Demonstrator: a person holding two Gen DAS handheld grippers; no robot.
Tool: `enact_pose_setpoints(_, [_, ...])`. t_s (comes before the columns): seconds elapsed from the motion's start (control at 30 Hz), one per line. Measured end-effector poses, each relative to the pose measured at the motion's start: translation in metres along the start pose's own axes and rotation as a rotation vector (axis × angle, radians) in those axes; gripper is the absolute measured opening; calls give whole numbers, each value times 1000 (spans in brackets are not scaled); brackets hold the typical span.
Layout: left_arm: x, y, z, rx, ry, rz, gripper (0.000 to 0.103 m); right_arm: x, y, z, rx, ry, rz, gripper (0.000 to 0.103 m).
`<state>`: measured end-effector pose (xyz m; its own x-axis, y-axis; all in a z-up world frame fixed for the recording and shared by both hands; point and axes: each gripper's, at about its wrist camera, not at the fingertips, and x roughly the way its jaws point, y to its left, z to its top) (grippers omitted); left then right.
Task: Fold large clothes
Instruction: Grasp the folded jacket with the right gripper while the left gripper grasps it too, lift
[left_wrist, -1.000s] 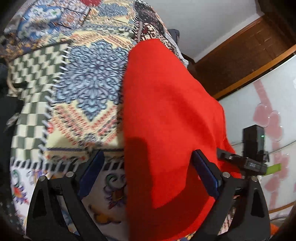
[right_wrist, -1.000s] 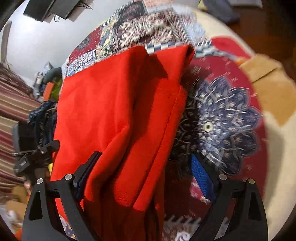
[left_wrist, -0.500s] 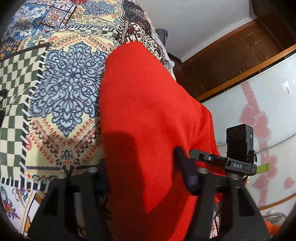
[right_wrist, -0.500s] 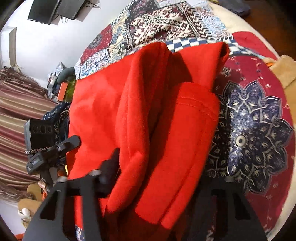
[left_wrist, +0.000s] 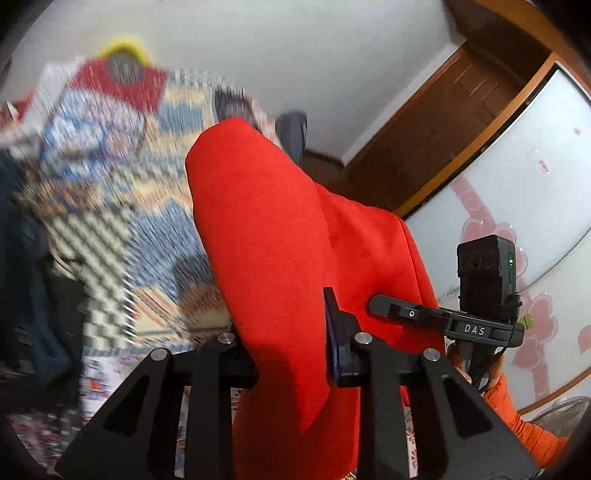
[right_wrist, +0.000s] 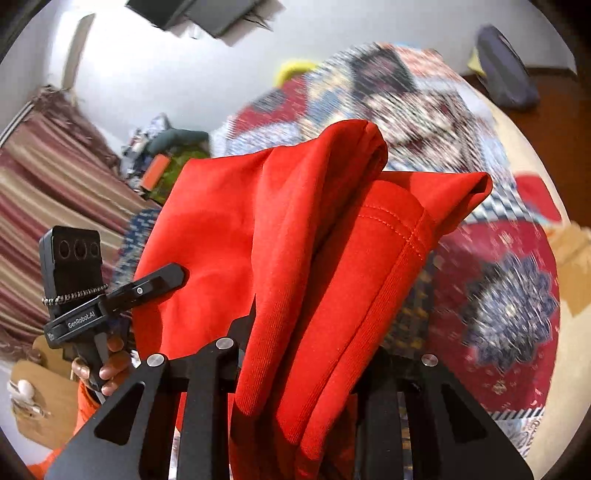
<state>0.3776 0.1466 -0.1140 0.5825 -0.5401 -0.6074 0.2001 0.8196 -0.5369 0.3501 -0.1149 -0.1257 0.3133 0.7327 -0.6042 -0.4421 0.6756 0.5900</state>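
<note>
Above the patterned bedspread (left_wrist: 110, 229), we see our left gripper (left_wrist: 284, 332) clamped on the red garment (left_wrist: 273, 236). Right gripper (right_wrist: 314, 339) likewise pinches its bunched, stitched hem (right_wrist: 388, 236).

The red garment (left_wrist: 273, 236) is a large piece of plain, bright red knit cloth, lifted clear of the surface below and hanging in thick folds. In the left wrist view a broad smooth panel passes between the two fingers and rises ahead of them to a rounded peak, with a second layer spreading off toward the right finger's side. In the right wrist view the garment (right_wrist: 295, 258) is bunched between the fingers too, several layers deep. A ribbed, stitched hem runs diagonally down the fold nearest the right finger, and beyond the fingertips the cloth ends in two soft, rolled corners, one higher, one out to the right.
</note>
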Motion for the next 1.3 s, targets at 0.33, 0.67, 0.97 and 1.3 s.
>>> enact_pose_setpoints(0.33, [-163, 33, 41, 8, -223, 99, 26, 23, 141, 43, -216, -65, 90, 24])
enact_pose_setpoints(0.67, [-257, 136, 58, -113, -289, 307, 26, 147, 249, 68, -281, 22, 218, 24])
enact_pose_setpoints(0.97, [-236, 255, 46, -298, -224, 406, 33, 254, 249, 69, -225, 157, 137, 26])
enact_pose_setpoints(1.3, [-241, 265, 24, -290, -224, 493, 66, 251, 243, 65, -277, 167, -16, 63])
